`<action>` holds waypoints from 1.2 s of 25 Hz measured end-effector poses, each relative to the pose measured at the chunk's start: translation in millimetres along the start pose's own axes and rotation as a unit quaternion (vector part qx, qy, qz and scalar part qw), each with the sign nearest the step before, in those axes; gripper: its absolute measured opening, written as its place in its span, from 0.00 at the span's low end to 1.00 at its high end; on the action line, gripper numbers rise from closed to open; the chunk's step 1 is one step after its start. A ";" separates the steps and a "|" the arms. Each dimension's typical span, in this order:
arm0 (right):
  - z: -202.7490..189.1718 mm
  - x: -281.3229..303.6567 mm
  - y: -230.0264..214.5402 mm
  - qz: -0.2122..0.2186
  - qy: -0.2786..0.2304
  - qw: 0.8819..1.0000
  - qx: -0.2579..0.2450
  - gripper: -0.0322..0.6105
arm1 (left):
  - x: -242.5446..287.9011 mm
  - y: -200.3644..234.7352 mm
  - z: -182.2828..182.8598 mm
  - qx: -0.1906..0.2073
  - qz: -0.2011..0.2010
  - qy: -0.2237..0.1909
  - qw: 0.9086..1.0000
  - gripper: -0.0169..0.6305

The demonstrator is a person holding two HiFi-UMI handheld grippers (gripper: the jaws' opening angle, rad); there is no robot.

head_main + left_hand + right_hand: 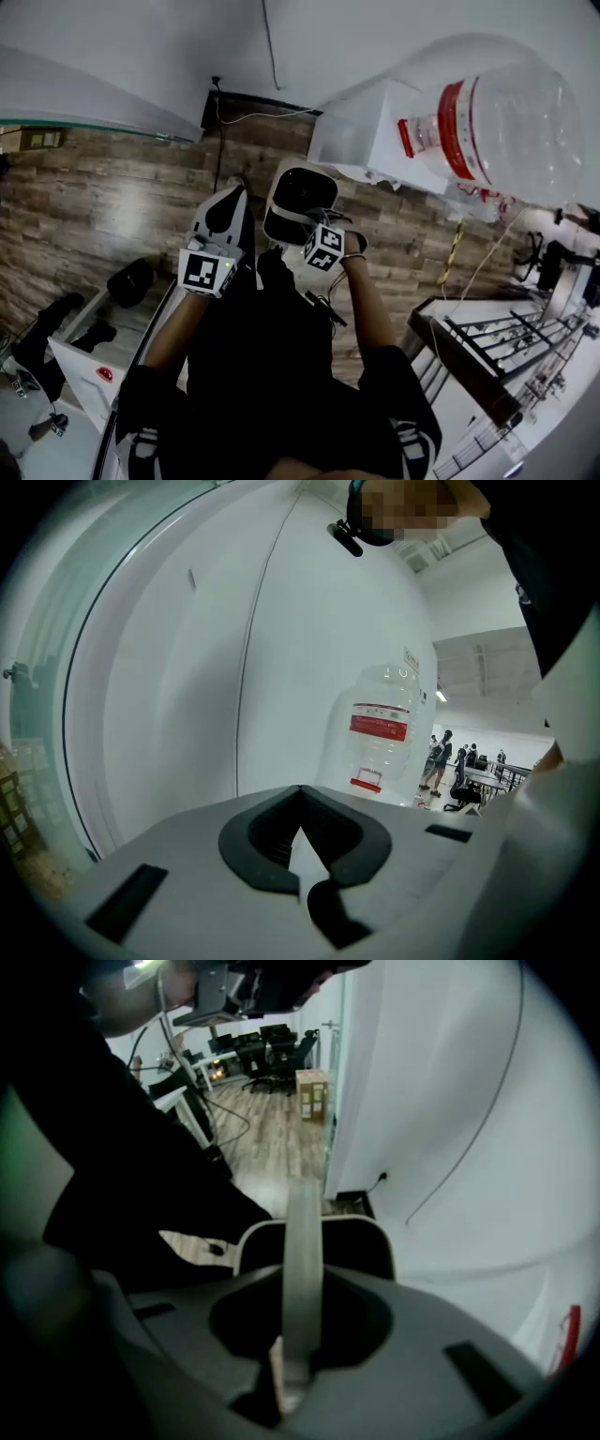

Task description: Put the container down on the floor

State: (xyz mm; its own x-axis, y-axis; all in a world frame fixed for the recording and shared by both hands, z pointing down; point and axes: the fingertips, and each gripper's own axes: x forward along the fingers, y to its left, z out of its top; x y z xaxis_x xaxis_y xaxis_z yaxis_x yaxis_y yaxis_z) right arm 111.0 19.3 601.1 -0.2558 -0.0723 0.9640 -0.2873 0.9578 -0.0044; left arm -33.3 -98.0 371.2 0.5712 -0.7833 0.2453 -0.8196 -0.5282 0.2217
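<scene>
Left hand-held gripper [300, 797] sitting low in frame, grey body; dark pads [248, 844] meeting at the tips, nothing sitting between them; jaws facing a white wall [178, 677]; thin cable [246, 677] running up the wall; clear bottle [380, 726] with a red label standing neck-down beyond the jaws, red cap at the bottom, right of the cable and apart from the gripper; glass panel [42, 677] curving along the left edge; person's dark sleeve [553, 574] filling the upper right corner; several people [441, 761] standing far off at right, by desks [483, 778]; too small for more detail
</scene>
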 end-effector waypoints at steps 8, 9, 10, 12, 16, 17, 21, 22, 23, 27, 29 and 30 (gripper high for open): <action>-2.4 73.4 -35.0 -0.005 0.007 1.000 0.003 0.16 | 37.9 33.3 -32.8 -0.004 -0.003 0.013 1.000 0.07; -2.9 83.0 -36.6 -0.006 0.008 1.000 0.002 0.16 | 40.2 36.8 -37.5 -0.003 -0.005 0.014 1.000 0.07; -3.6 92.5 -37.7 -0.006 0.010 1.000 0.001 0.16 | 42.1 40.0 -42.3 -0.001 -0.007 0.016 1.000 0.07; -6.5 112.3 -43.3 -0.004 0.013 1.000 0.001 0.16 | 49.9 45.9 -51.0 0.000 -0.010 0.016 1.000 0.07; -17.9 151.4 -68.3 -0.003 0.019 1.000 0.002 0.16 | 73.8 55.2 -68.8 0.009 -0.014 0.012 1.000 0.07; -19.5 162.1 -73.3 -0.003 0.019 1.000 0.002 0.16 | 78.0 58.4 -76.4 0.009 -0.015 0.018 1.000 0.07; -25.9 204.9 -92.4 -0.002 0.023 1.000 -0.001 0.16 | 91.8 71.0 -108.5 0.003 -0.024 0.039 0.999 0.07; -27.1 214.8 -95.9 -0.001 0.025 1.000 -0.001 0.16 | 94.4 74.1 -114.9 -0.001 -0.026 0.041 0.999 0.07; -27.8 224.5 -99.6 -0.001 0.026 1.000 -0.002 0.16 | 96.8 77.5 -121.0 -0.004 -0.026 0.045 0.999 0.07; -30.1 258.0 -117.2 -0.011 0.033 0.999 -0.006 0.16 | 106.6 90.5 -139.4 -0.005 -0.028 0.058 0.998 0.07; -33.2 273.1 -125.7 -0.014 0.038 0.999 -0.004 0.16 | 112.6 97.2 -146.7 -0.002 -0.029 0.064 0.998 0.07; -34.5 280.6 -130.7 -0.017 0.040 0.999 -0.004 0.16 | 115.8 100.6 -149.7 0.001 -0.030 0.066 0.997 0.07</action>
State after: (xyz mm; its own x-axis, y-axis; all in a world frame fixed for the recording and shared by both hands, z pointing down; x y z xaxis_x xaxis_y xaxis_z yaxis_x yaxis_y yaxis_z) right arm 108.7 -116.6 881.3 -0.1717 -0.0833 0.9816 -0.2865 0.9576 0.0311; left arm -43.1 -192.8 563.1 0.6201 -0.7004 0.3534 -0.7837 -0.5736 0.2385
